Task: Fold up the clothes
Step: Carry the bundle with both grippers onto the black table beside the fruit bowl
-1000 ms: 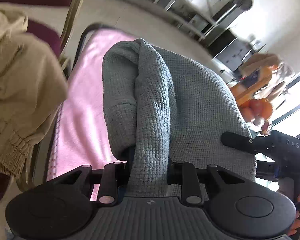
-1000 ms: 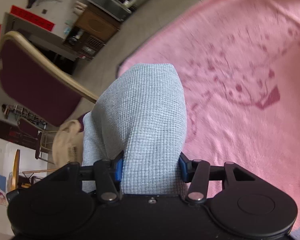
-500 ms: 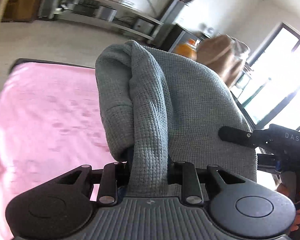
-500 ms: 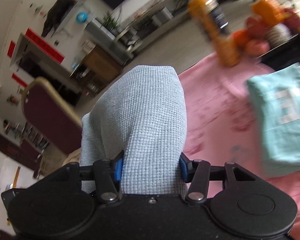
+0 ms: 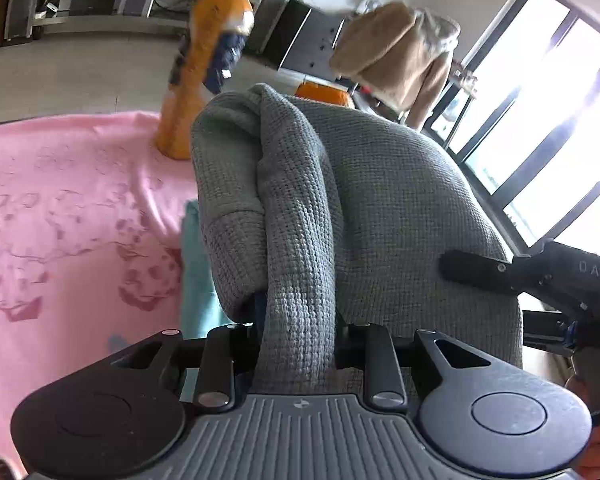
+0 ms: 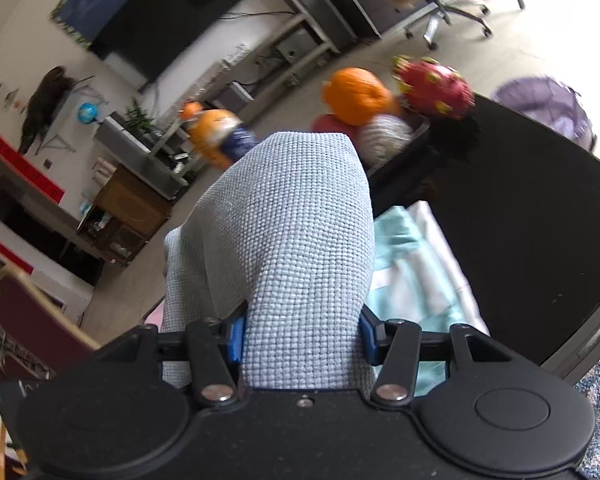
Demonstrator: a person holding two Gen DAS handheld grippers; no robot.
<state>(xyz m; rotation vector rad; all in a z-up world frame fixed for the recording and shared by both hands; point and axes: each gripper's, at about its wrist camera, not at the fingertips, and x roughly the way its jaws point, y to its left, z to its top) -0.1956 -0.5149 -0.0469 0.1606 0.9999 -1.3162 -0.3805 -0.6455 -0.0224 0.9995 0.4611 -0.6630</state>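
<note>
Two wrist-cam views; both grippers carry one grey waffle-knit sweater (image 5: 364, 208) in the air over a bench w/ a pink blanket (image 5: 60, 200). Left gripper (image 5: 296, 320): jaws clamped on a narrow bunched ridge of the knit, which rises straight out ahead of them and bulges over the top. Right gripper (image 6: 302, 320): jaws set wider, blue pads pressed on a thicker folded wad of the same sweater, which stands up in front of the lens. In the left view the right gripper's black body shows at the far right edge, so the sweater seems to span between the two, long axis hand to hand.

Below and ahead: a folded teal garment (image 6: 412, 276) w/ something white beside it, lying on the bench just under the sweater; right gripper looks nearer to it. Probable aim, as a guess: set the sweater down on or beside that stack.

Behind: blurred orange drink bottle (image 5: 204, 80), fruit incl. a dragon fruit (image 6: 432, 88) and an orange (image 6: 356, 96).
</note>
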